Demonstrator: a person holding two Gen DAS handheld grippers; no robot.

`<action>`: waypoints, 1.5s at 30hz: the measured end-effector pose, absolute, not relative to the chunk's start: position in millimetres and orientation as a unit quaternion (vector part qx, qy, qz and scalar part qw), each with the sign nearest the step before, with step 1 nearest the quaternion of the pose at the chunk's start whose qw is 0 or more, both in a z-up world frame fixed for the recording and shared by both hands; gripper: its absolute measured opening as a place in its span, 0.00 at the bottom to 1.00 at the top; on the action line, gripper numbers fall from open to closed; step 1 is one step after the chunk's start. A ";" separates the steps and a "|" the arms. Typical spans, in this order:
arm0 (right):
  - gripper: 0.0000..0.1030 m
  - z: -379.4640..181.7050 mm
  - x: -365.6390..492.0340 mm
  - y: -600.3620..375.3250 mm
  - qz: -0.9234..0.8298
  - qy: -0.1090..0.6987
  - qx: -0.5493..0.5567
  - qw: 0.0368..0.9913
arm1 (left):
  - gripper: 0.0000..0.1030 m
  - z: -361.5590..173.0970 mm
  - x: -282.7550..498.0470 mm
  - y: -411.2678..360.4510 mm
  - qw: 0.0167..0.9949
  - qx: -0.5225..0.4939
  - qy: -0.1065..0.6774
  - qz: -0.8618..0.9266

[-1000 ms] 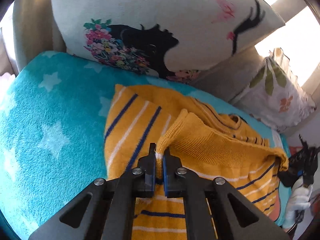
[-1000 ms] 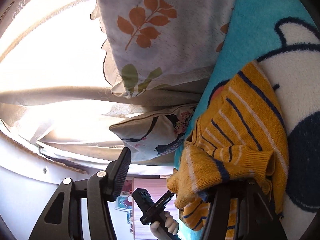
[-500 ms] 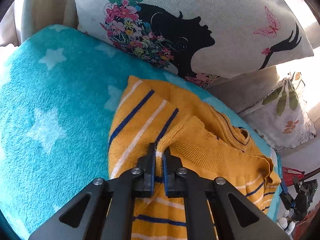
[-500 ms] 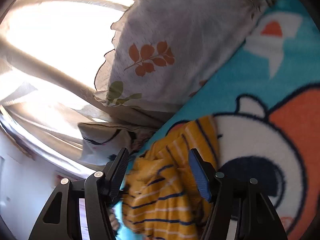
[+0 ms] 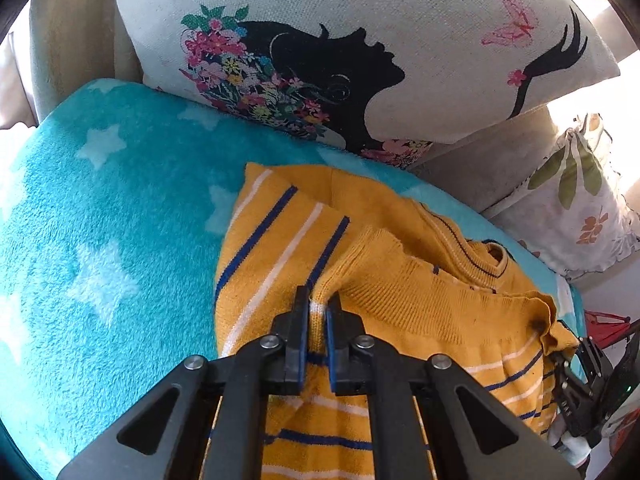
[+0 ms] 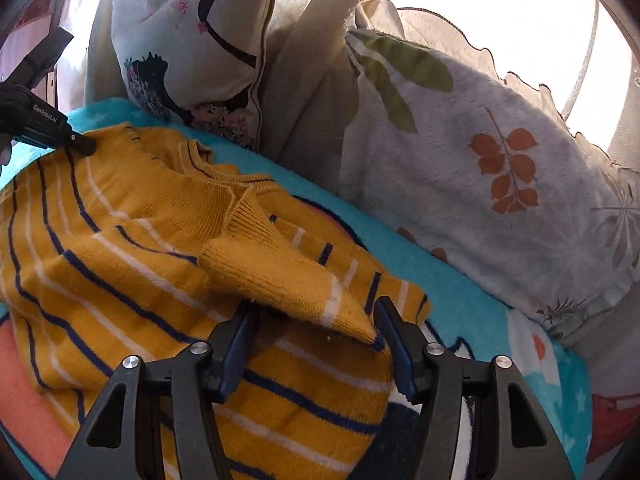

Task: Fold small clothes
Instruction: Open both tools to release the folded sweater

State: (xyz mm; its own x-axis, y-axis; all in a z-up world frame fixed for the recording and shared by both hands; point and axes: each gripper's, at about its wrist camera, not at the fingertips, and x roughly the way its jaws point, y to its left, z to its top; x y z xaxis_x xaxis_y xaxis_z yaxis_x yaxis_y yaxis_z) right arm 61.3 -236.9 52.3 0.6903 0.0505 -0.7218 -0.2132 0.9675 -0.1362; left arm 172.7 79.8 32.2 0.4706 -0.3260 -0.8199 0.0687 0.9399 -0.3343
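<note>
L gripper pinches a fold of the yellow striped sweater, jaws nearly together on the knit; R gripper hovers over the sweater's folded sleeve w/ jaws wide, holding nothing. Sweater lies crumpled on a turquoise star-print blanket, near a silhouette-print cushion & a leaf-print pillow propped at the back, sunlight behind them

sweater: mustard yellow, navy and white stripes | blanket: turquoise, pale stars | cushion: cream, black silhouette, flowers | pillow: grey-white, rust and green leaves
</note>
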 end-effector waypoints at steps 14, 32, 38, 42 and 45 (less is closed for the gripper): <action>0.31 -15.5 125.4 -369.0 0.090 0.430 0.401 0.804 | 0.20 13.5 206.3 114.1 0.780 -0.282 0.533 -0.168; 0.53 -5.8 -36.7 -409.3 0.117 0.393 0.462 0.787 | 0.62 15.6 95.0 176.3 0.820 -0.229 0.498 -0.164; 0.55 -16.3 -55.9 -375.9 0.145 0.411 0.456 0.776 | 0.67 2.7 71.6 148.4 0.835 -0.171 0.487 -0.193; 0.56 -23.8 -47.3 -345.0 0.156 0.422 0.444 0.775 | 0.38 5.5 68.7 128.8 0.842 -0.113 0.499 -0.170; 0.42 -25.0 -40.8 -326.0 0.168 0.422 0.432 0.779 | 0.11 9.5 73.1 127.4 0.833 -0.090 0.521 -0.162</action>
